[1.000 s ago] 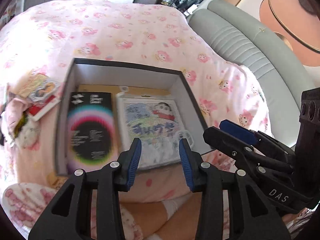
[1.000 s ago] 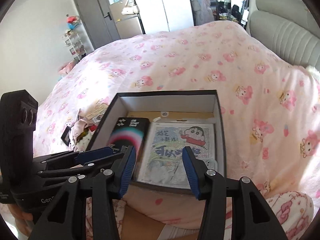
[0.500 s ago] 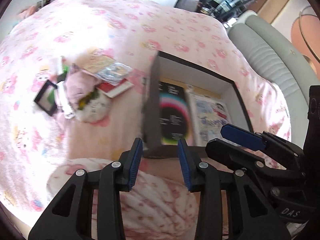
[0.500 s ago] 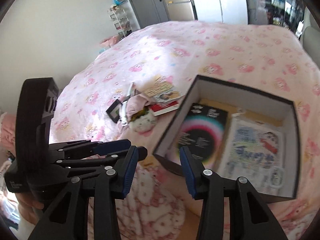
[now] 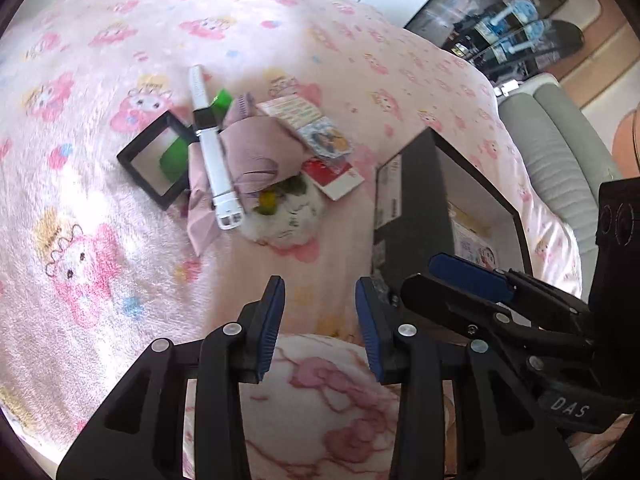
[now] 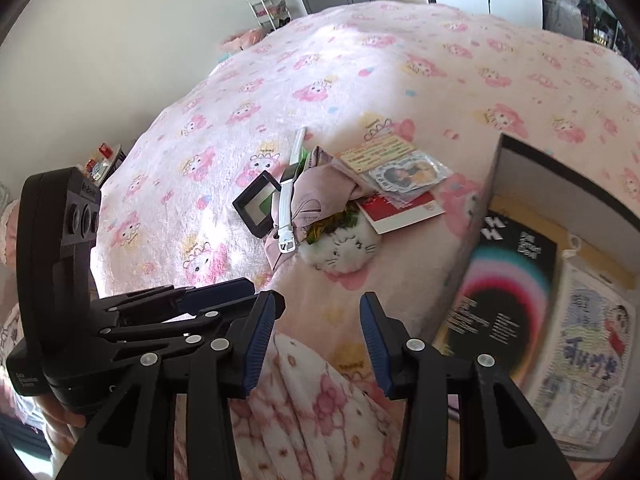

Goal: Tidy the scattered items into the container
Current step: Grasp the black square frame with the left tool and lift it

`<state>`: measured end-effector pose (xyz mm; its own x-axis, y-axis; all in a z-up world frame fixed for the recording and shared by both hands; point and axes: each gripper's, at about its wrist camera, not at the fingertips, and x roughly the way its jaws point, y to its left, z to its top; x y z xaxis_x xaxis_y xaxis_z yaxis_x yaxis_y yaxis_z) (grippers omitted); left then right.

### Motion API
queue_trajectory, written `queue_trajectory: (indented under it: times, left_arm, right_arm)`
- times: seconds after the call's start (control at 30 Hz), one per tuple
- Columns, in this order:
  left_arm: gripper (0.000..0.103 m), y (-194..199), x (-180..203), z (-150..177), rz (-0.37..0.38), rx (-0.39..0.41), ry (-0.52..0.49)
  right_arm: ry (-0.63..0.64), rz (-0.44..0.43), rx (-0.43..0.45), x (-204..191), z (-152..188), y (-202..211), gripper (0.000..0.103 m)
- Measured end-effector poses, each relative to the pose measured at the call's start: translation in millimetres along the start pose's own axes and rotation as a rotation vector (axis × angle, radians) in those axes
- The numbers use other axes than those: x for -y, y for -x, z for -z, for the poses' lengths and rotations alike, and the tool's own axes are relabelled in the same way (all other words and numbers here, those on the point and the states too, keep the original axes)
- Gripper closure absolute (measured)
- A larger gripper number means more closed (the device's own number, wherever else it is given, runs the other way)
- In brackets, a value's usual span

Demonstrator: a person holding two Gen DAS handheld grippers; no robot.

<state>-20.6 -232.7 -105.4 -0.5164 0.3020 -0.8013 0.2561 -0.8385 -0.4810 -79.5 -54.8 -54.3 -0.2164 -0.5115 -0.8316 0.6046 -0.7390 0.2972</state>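
A black box point(image 5: 412, 204) with a white inside sits on the pink bed; in the right wrist view the box point(image 6: 504, 148) holds a black booklet point(image 6: 500, 296) and a cartoon packet point(image 6: 588, 344). Left of it lies a pile: a white watch strap point(image 5: 212, 152), a black-framed case point(image 5: 154, 158), mauve cloth point(image 5: 256, 148), a white plush point(image 6: 344, 250), a red-and-white card point(image 6: 404, 210) and sticker packs point(image 6: 396, 164). My left gripper point(image 5: 320, 312) and right gripper point(image 6: 318, 320) are both open and empty, short of the pile.
The pink patterned blanket point(image 5: 100, 60) covers the whole bed. A grey padded headboard point(image 5: 568, 128) is at the right. A person's knee in pink pyjamas point(image 6: 316, 408) lies under the grippers. A shelf rack point(image 6: 268, 0) and grey doors stand beyond the bed.
Both grippers have swung left from above the box toward the pile of loose items. Both stayed open and empty.
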Motion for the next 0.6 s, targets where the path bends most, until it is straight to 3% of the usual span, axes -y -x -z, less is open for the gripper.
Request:
queue_trajectory:
  times: [0.13,0.23,0.3,0.6]
  left_arm:
    - [0.063,-4,-42,-12,0.078,0.026,0.13]
    - [0.062,-7,-73,-24,0.014,0.087,0.217]
    - [0.062,-17,-95,-34,-0.016,0.083,0.284]
    - [0.065,-62,-145,-55,-0.015,0.066,0.441]
  right_arm:
    - [0.004,-0.003,-0.046,1,-17,-34,0.063]
    - [0.022,-0.025,-0.078,-2,-33,-55,0.063]
    - [0.047,-0.045,-0.086,-9,-41,-64,0.063]
    - [0.035,-0.061,-0.144,-16,-54,-115,0.063]
